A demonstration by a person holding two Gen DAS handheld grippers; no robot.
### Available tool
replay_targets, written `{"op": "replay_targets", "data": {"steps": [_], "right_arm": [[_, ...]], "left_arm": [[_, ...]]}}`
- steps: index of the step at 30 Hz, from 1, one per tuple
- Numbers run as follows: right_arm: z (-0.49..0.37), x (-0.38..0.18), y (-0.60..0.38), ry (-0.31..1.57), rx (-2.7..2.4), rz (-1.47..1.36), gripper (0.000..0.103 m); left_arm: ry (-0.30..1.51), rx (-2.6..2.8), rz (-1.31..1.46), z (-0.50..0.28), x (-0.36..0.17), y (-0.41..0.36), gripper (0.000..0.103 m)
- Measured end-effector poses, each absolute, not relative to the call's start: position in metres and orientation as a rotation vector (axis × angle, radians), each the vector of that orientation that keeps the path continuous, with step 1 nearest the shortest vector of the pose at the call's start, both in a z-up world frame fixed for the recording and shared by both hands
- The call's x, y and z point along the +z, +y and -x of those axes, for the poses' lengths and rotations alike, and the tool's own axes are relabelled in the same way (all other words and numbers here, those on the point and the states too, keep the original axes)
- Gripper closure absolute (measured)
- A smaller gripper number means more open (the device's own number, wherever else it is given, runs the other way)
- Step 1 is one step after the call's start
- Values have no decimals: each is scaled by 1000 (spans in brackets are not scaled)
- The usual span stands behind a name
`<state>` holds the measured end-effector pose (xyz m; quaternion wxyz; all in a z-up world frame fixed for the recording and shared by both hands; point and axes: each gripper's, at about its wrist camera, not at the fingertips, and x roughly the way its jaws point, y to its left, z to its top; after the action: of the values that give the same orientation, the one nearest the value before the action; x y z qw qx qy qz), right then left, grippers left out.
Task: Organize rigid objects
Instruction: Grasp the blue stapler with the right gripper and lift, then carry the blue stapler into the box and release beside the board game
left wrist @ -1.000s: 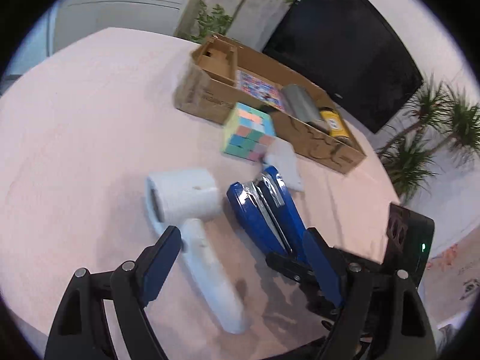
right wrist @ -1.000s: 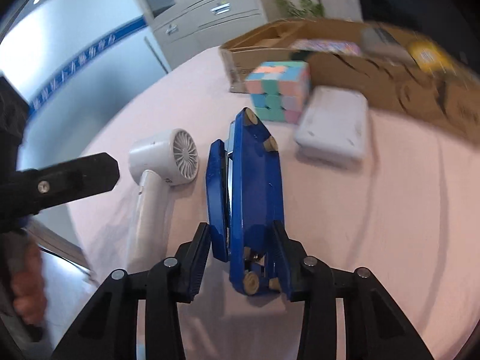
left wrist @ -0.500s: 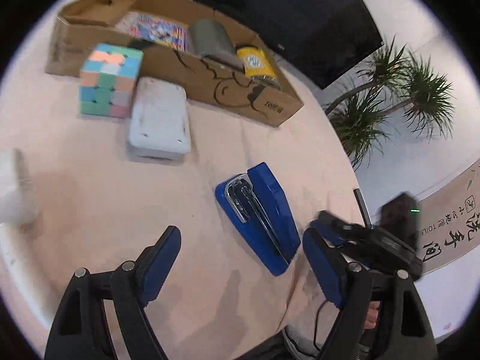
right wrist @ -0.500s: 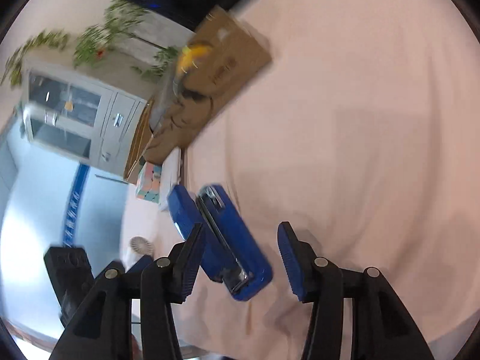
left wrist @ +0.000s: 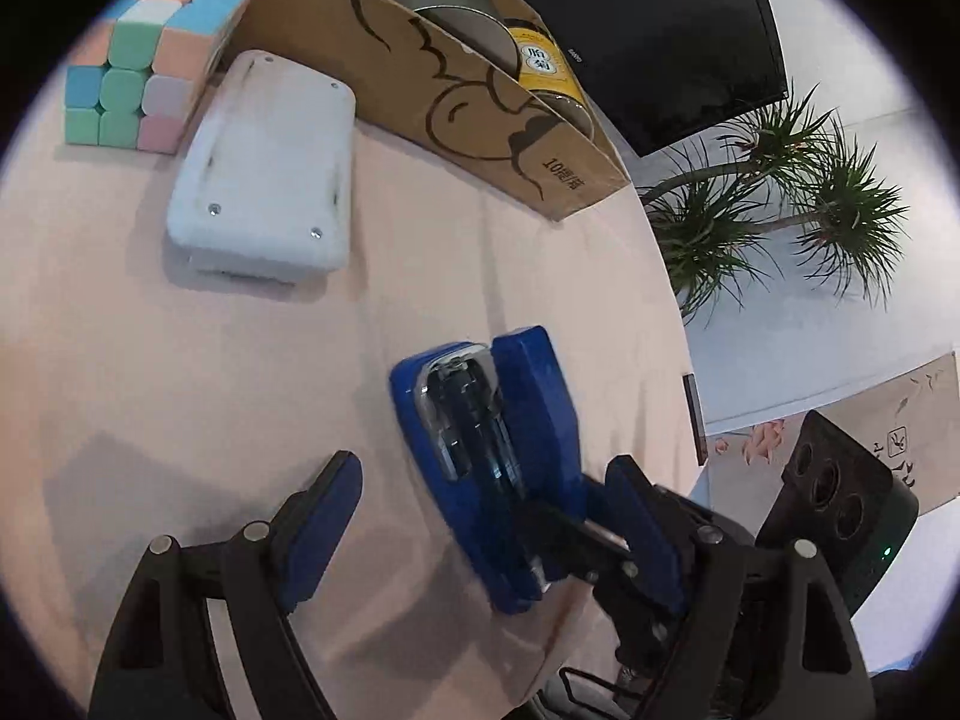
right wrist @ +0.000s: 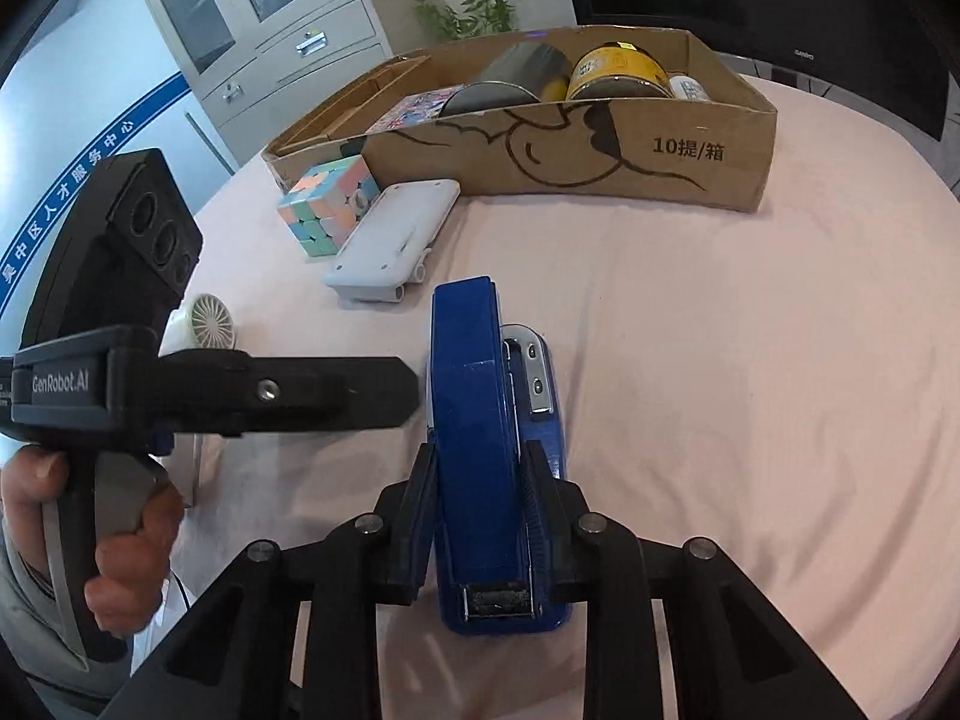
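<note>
A blue stapler (right wrist: pixel 480 420) lies on its side on the pink tablecloth (right wrist: pixel 720 360). My right gripper (right wrist: pixel 480 474) is shut on the stapler's rear half, one pad on each side. The stapler also shows in the left wrist view (left wrist: pixel 492 450). My left gripper (left wrist: pixel 480 516) is open and holds nothing; the stapler lies between its fingers, nearer the right one. A pastel puzzle cube (right wrist: pixel 327 204) and a white flat device (right wrist: pixel 396 240) lie in front of a cardboard box (right wrist: pixel 690 150).
The box holds a grey can (right wrist: pixel 510 84), a yellow-labelled jar (right wrist: pixel 618 69) and a colourful card (right wrist: pixel 414 108). A white hair dryer (right wrist: pixel 207 324) lies at the left, partly hidden by the left gripper's body. The table's edge (left wrist: pixel 672 300) runs close on the right in the left wrist view.
My right gripper let go of the stapler half a second ago and has closed on its rear again. My left gripper swung right from the hair dryer towards the stapler, still open.
</note>
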<state>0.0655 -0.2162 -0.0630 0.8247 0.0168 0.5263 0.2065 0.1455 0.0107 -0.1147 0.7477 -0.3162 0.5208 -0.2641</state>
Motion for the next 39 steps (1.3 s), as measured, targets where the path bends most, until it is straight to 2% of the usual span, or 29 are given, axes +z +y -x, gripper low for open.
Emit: {"op": "replay_targets", "data": {"steps": [2, 5, 7, 8, 9, 13, 16, 18, 19, 21, 23, 26, 33, 35, 39], "right_arm": [[-71, -68, -222, 1171, 473, -181, 76], [-72, -65, -224, 1215, 513, -334, 75], [-69, -64, -215, 1210, 509, -336, 77], [-67, -60, -210, 1201, 508, -330, 78], [-67, -57, -205, 1194, 506, -307, 78], [-62, -41, -179, 1154, 520, -219, 81], [-63, -41, -166, 1164, 511, -169, 79], [-63, -44, -169, 1173, 463, -163, 75], [-62, -44, -172, 1163, 454, -163, 75], [-59, -45, -177, 1153, 434, -171, 69], [-53, -46, -181, 1149, 417, -174, 62], [-45, -49, -181, 1156, 400, -170, 58], [-39, -56, -183, 1159, 370, -155, 56], [-39, -60, -186, 1166, 360, -147, 55], [-40, -60, -191, 1146, 355, -108, 54]], "left_arm": [[1147, -597, 717, -145, -117, 12, 21], [1144, -584, 692, -141, -116, 13, 28], [1139, -563, 646, -138, -111, 15, 41], [1135, -557, 636, -136, -108, 17, 52], [1127, -568, 631, -135, -104, 19, 72], [1093, -563, 516, -131, -84, 18, 72], [1128, -562, 597, -136, -95, 31, 72], [1129, -538, 612, -134, -98, 39, 64], [1129, -535, 613, -133, -99, 41, 63], [1133, -552, 626, -132, -102, 44, 58], [1153, -562, 632, -132, -106, 43, 57], [1204, -570, 662, -132, -117, 43, 46], [1234, -698, 724, -126, -117, 25, 45], [1265, -783, 753, -124, -120, 13, 42], [1237, -741, 751, -125, -118, 14, 41]]}}
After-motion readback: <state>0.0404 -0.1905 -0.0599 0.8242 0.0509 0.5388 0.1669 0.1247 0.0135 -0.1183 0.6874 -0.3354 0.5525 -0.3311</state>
